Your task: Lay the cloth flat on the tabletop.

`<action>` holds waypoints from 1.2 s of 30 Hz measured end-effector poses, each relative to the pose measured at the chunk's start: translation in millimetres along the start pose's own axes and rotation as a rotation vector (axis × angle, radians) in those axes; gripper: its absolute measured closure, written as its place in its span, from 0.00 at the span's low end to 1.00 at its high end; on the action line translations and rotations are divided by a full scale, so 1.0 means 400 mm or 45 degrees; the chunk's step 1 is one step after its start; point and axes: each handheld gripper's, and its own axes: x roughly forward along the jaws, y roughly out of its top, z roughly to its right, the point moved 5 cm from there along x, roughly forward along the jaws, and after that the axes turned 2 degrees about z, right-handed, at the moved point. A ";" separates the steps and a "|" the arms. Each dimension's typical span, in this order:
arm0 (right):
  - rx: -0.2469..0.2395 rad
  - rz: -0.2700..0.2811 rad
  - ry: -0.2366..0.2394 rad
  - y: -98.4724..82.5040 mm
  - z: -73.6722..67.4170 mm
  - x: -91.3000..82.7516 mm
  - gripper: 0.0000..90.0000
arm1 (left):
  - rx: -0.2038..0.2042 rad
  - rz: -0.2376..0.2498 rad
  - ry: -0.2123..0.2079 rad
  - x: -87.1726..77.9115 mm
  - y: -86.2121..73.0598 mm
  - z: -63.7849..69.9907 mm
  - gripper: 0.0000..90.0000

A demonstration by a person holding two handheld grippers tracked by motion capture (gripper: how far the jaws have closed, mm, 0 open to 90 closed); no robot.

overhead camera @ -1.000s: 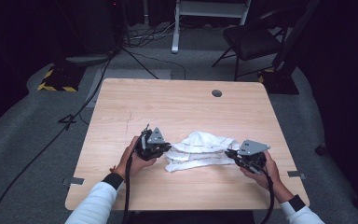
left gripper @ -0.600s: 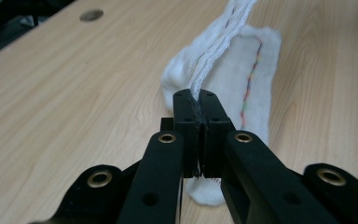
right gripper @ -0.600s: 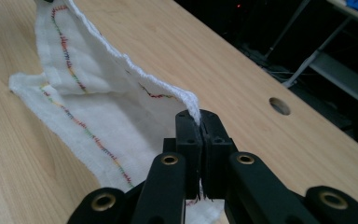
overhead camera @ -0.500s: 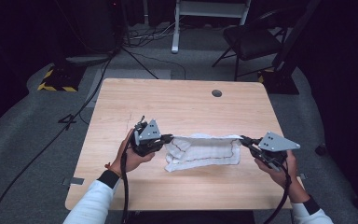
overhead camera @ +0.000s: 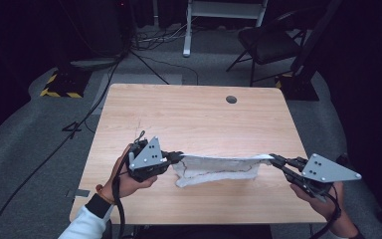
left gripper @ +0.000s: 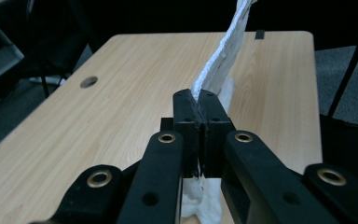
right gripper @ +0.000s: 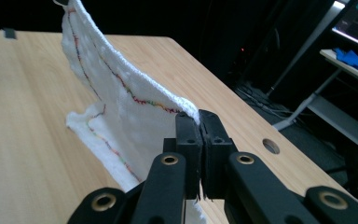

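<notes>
Nearby, only a grommet hole (overhead camera: pixel 231 99) marks the table (overhead camera: pixel 189 119) behind the cloth (overhead camera: pixel 219 167).

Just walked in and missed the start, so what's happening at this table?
A person holds a white cloth with multicoloured edge stitching stretched between two hand-held grippers. The left gripper is shut on one end, the right gripper on the other. The top edge is pulled taut above the light wooden table, while the lower part hangs down toward it.
</notes>
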 end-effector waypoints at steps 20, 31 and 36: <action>0.138 -0.166 -0.067 -0.079 0.148 0.184 0.98 | -0.205 -0.137 0.070 0.185 -0.076 -0.214 0.97; 0.250 -0.330 -0.136 -0.204 0.282 0.414 0.98 | -0.337 -0.298 0.191 0.357 -0.190 -0.384 0.96; 0.270 -0.373 -0.163 -0.219 0.315 0.475 0.98 | -0.354 -0.356 0.254 0.400 -0.211 -0.444 0.96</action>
